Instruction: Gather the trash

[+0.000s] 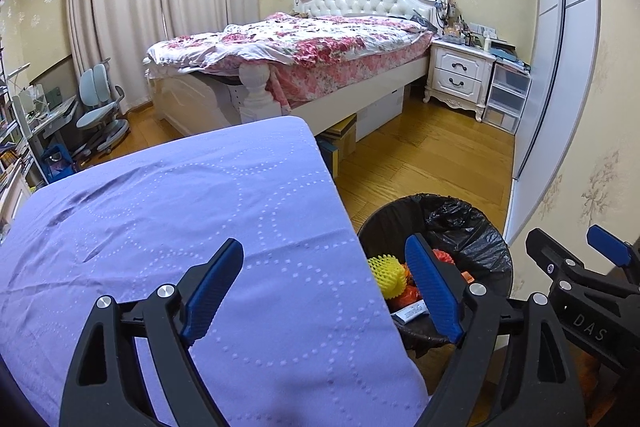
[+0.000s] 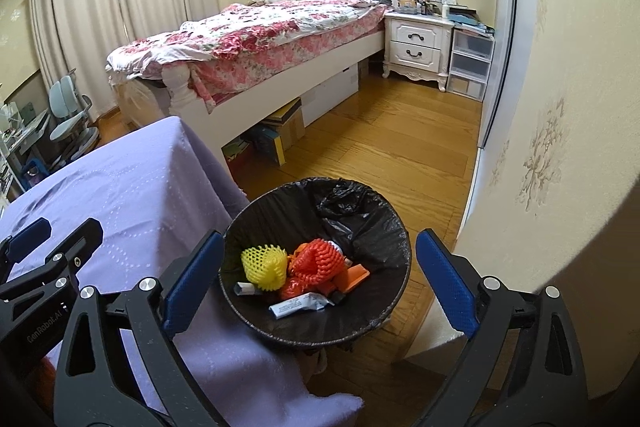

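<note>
Closest to us, the left claw hangs over the purple worktop with its fingers wide apart and nothing in them. The right claw is also spread wide and empty — it hovers right above the black bin, which stands on the floor just beside the worktop.

The trash is in the bin: a yellow foam net, an orange foam net, a small white wrapper and some other bits. No trash shows on the purple cloth, so the job looks almost done.

To finish well, lift both claws straight up and look over the cloth and floor for more.

Farther back are the flowery bed and the white nightstand.
</note>
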